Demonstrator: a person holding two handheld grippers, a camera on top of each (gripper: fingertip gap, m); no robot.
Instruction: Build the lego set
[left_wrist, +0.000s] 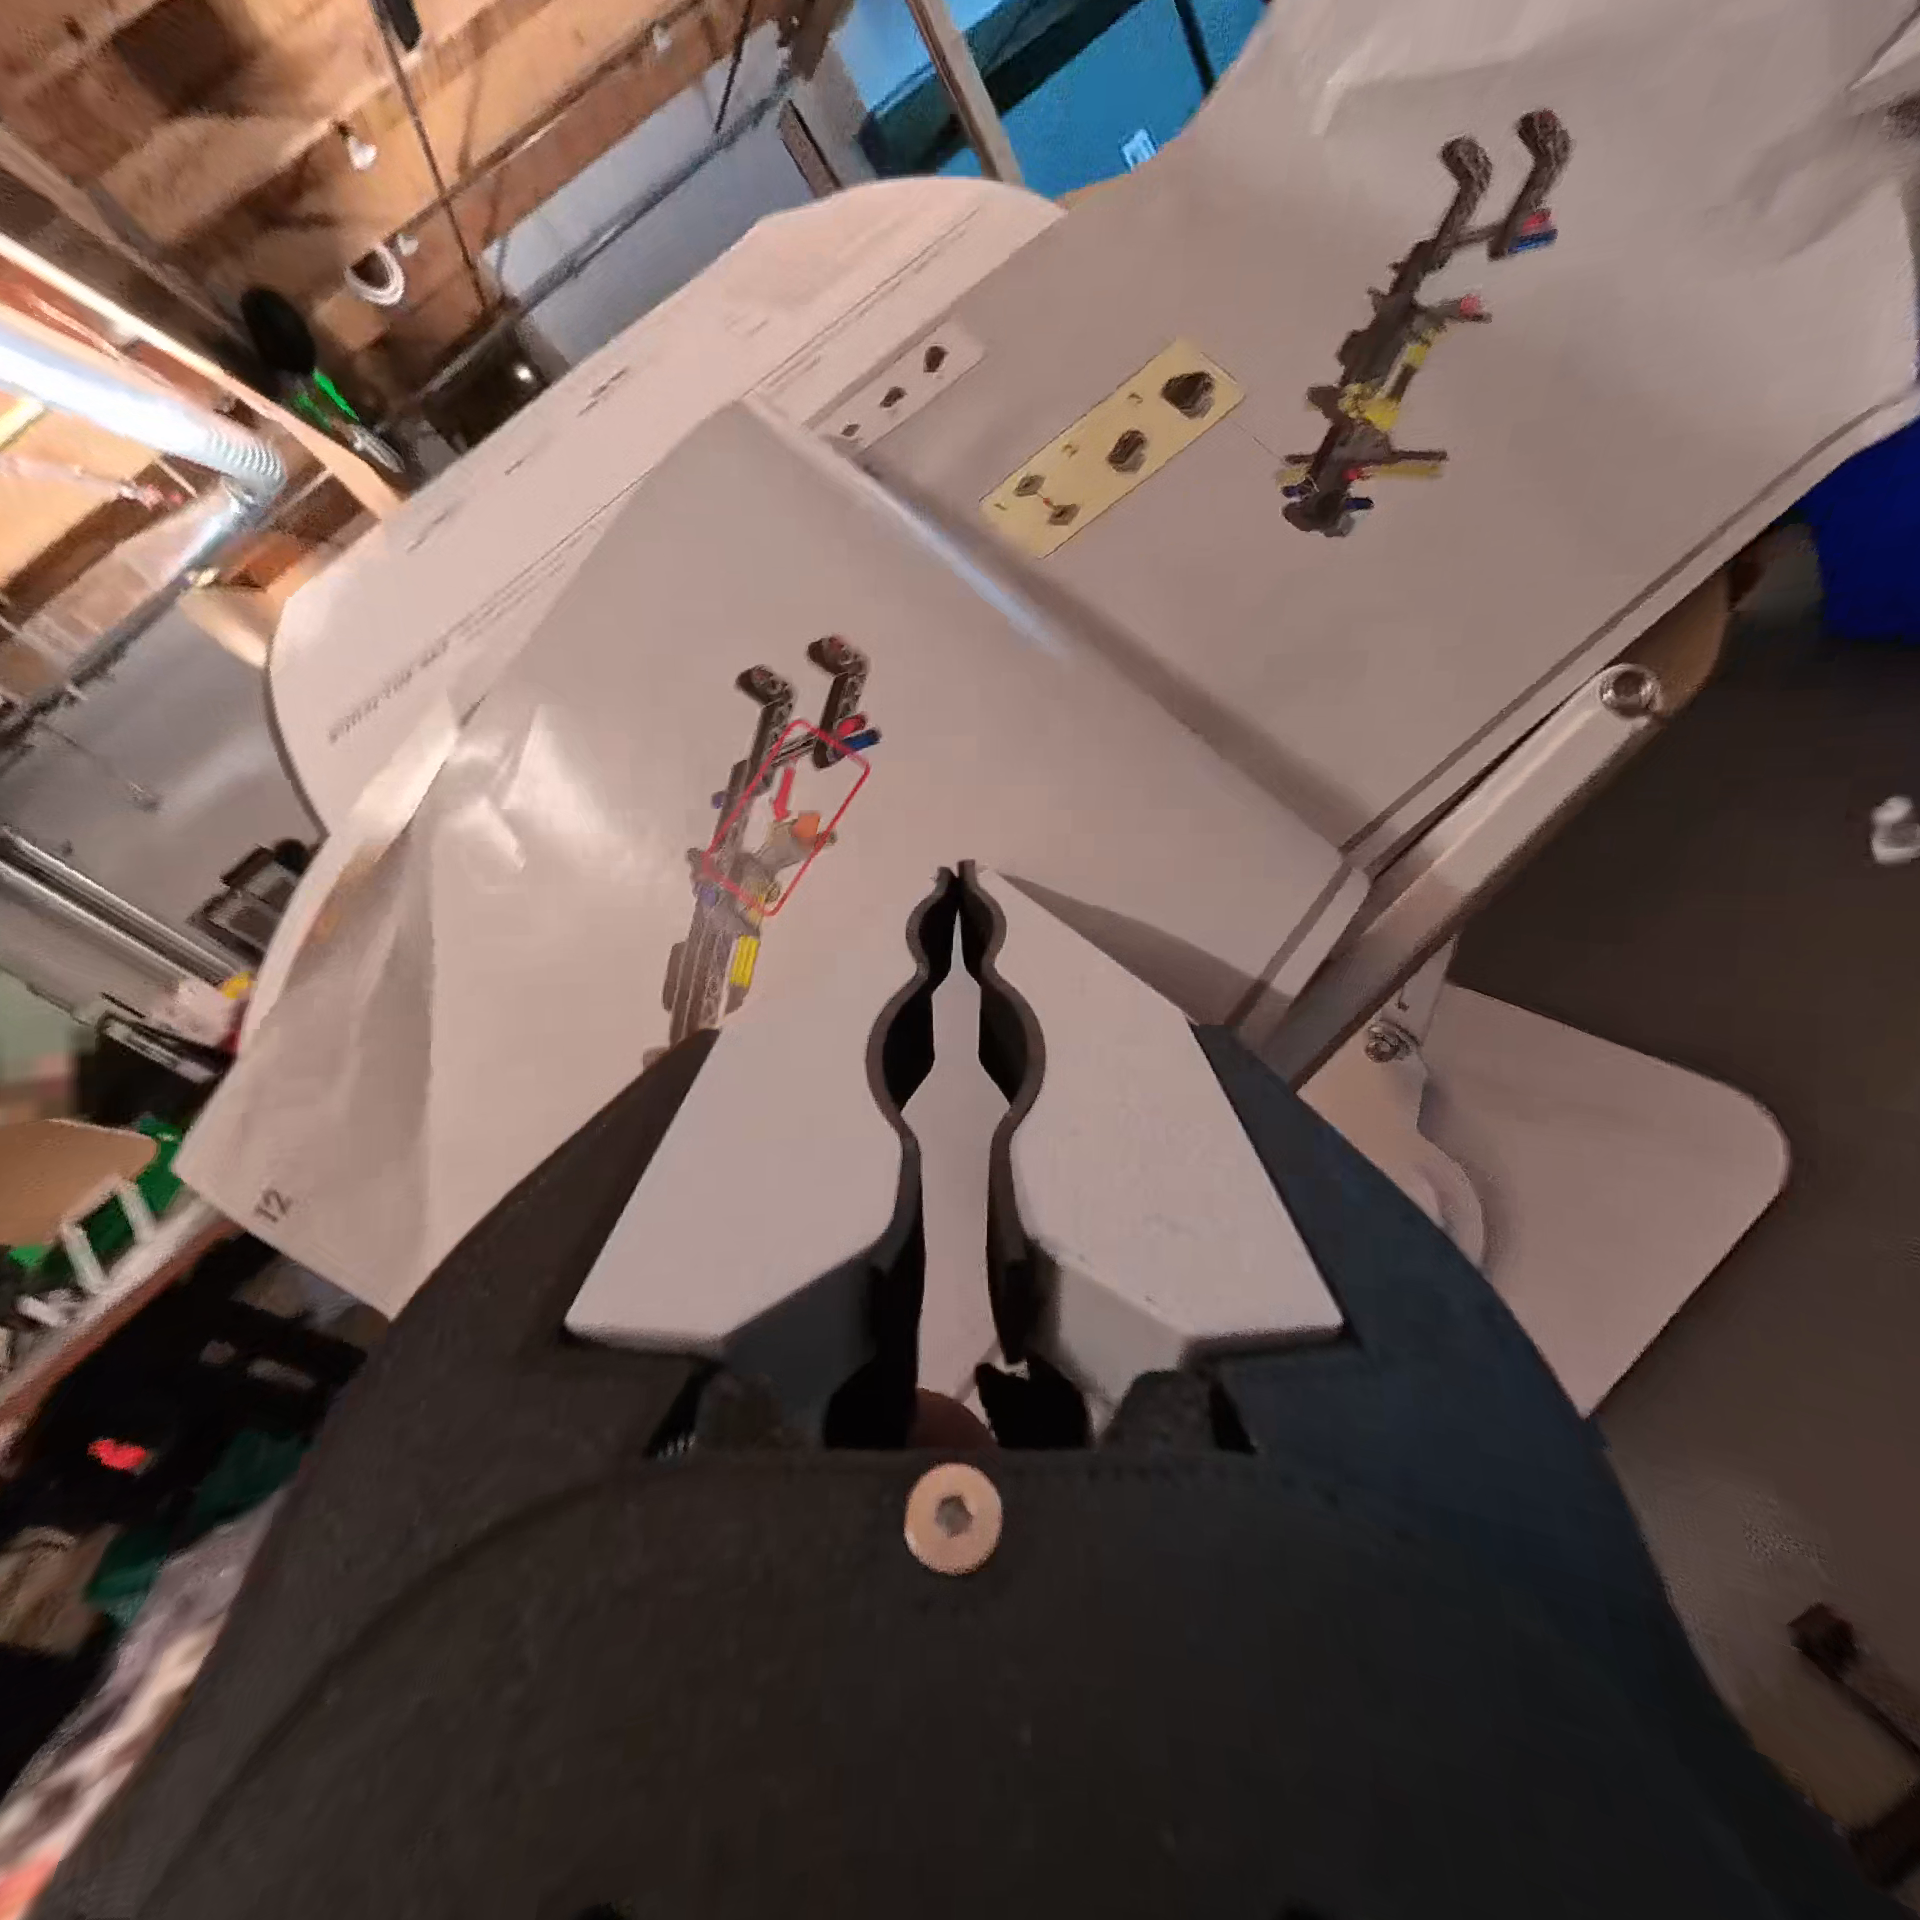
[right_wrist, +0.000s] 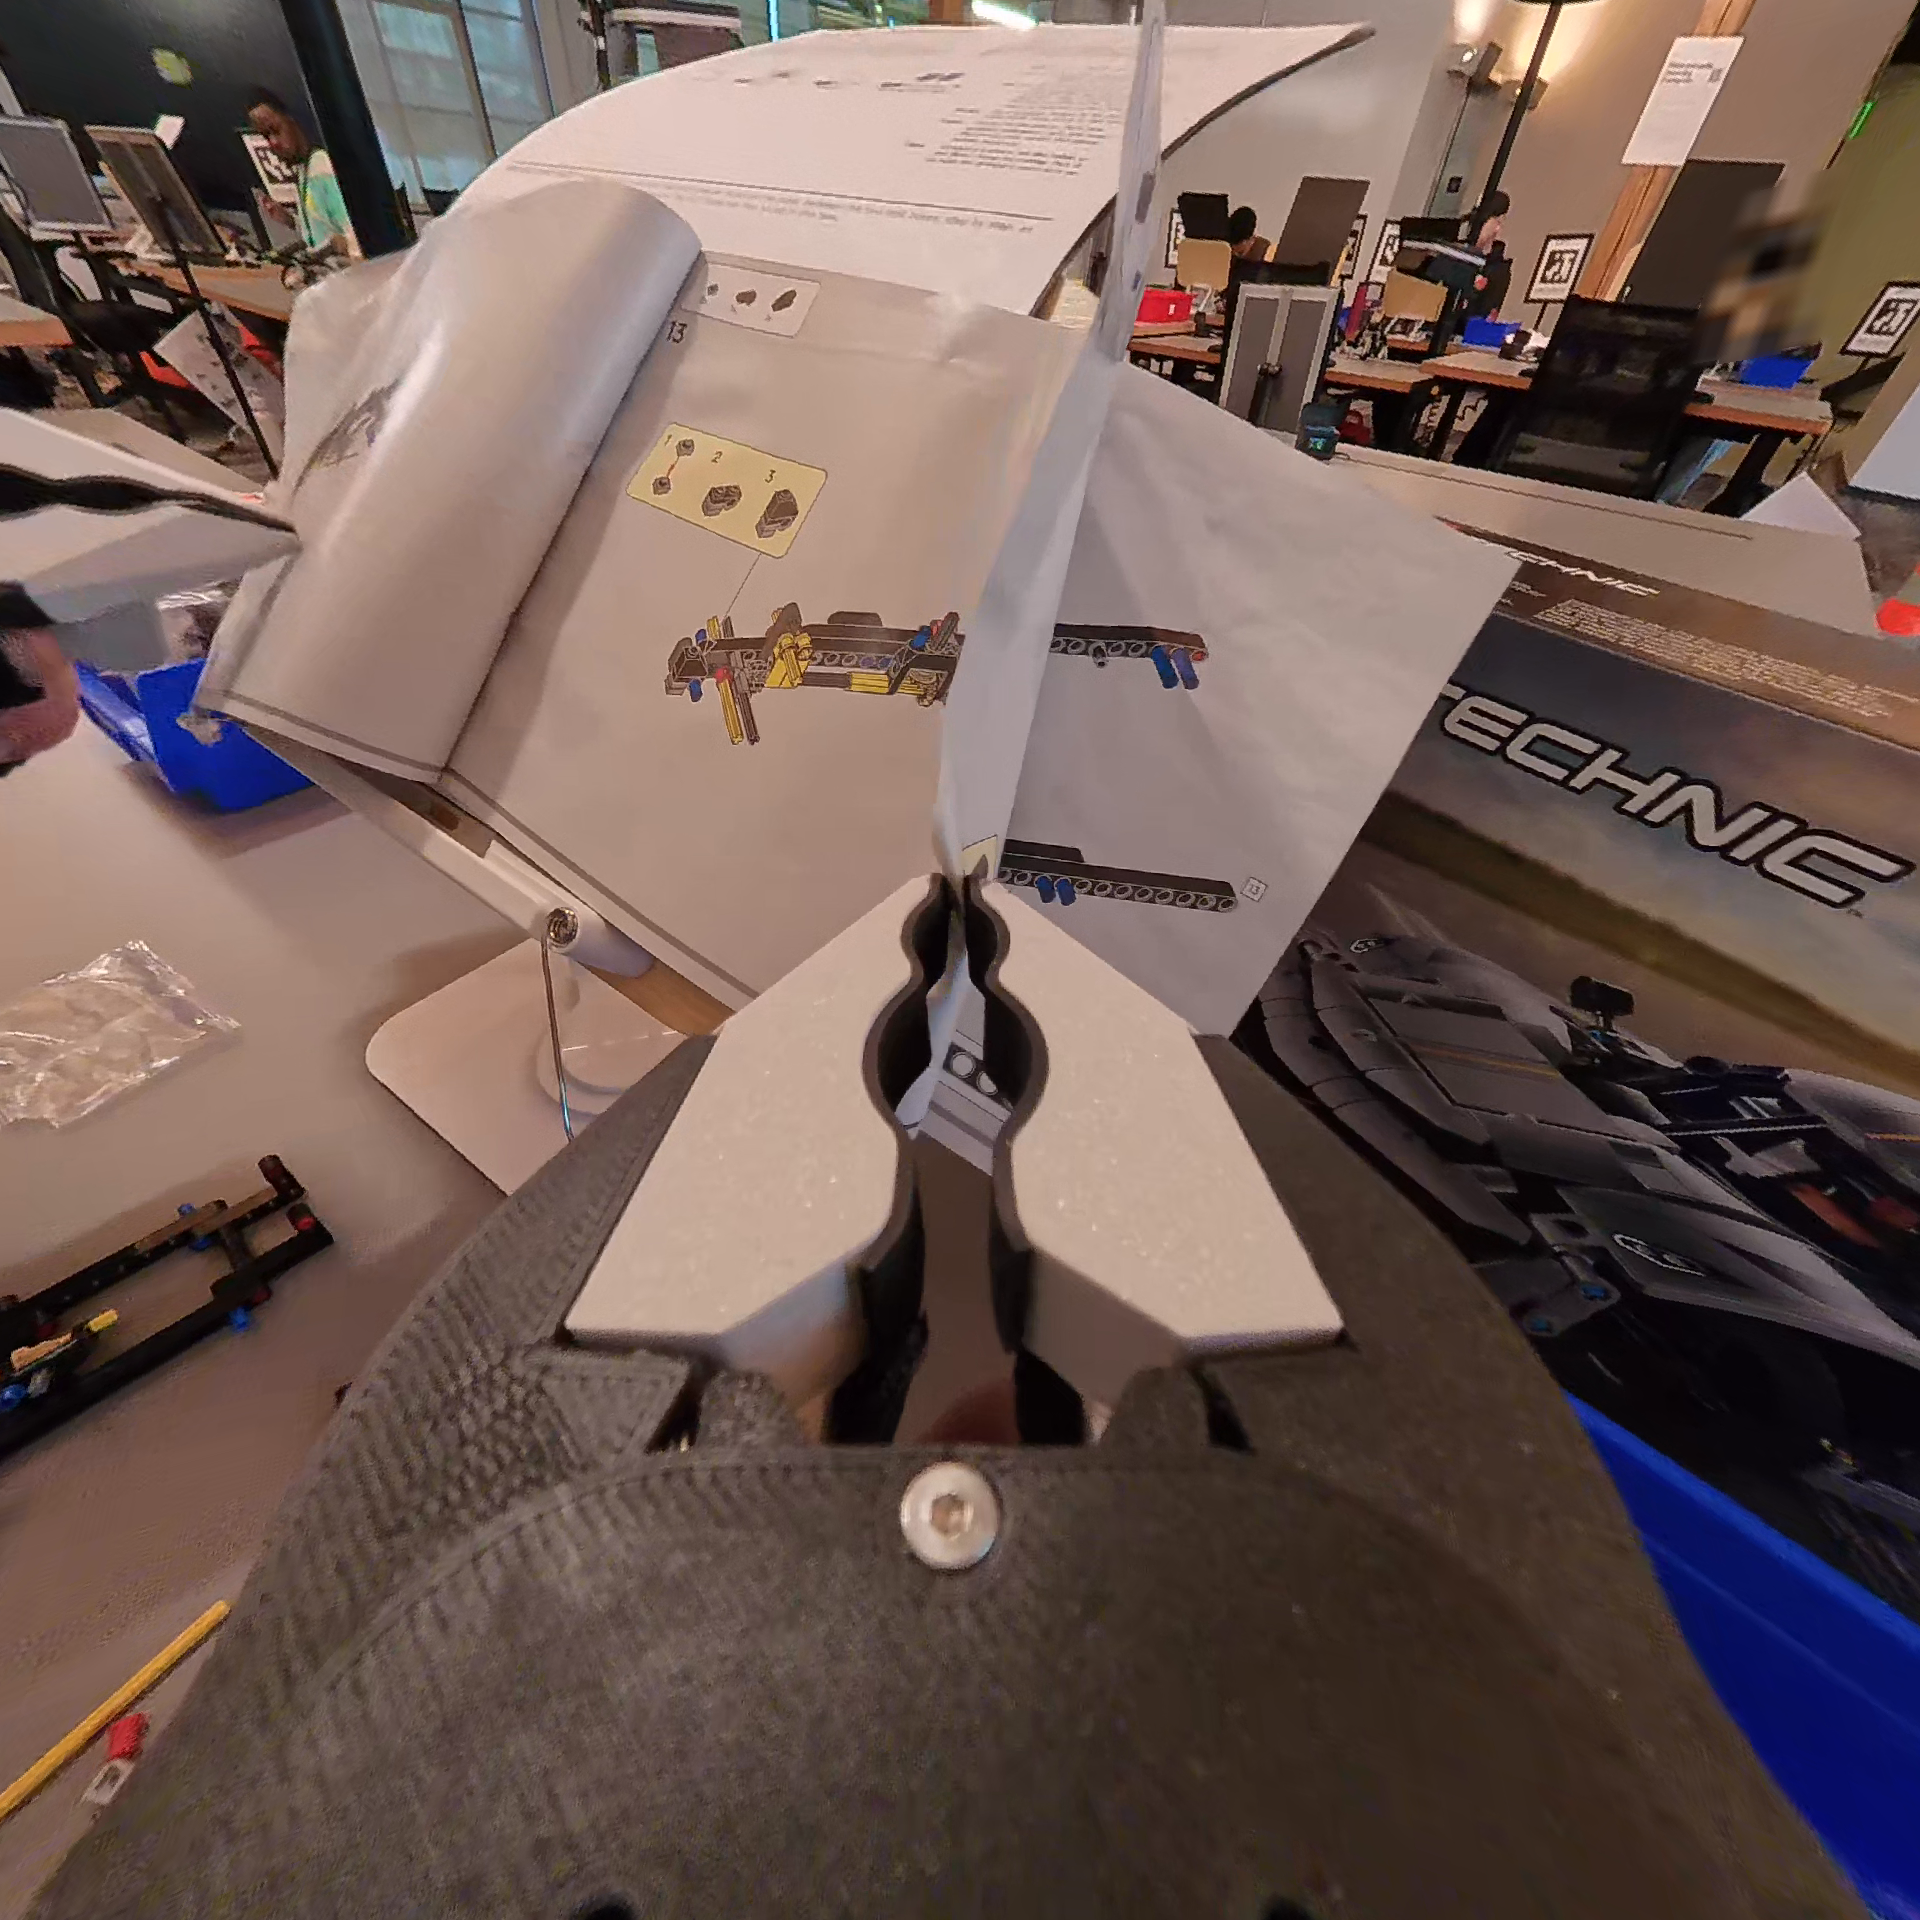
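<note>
Lego frame (right_wrist: 156, 1278) lies on desk (right_wrist: 260, 935), left of stand (right_wrist: 488, 1049) bearing manual (right_wrist: 831, 790). Right gripper (right_wrist: 961, 894) jaws pinch page (right_wrist: 1039, 623) upright. Left gripper (left_wrist: 958, 883) jaws closed, empty, near manual.

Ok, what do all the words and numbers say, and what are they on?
I won't read writing aloud, only where it sits.
Big white letters: set box.
Page and step numbers: instruction booklet.
Small print: curled sheet behind it, too blurred anyway.
Too small: wall signs.
</note>
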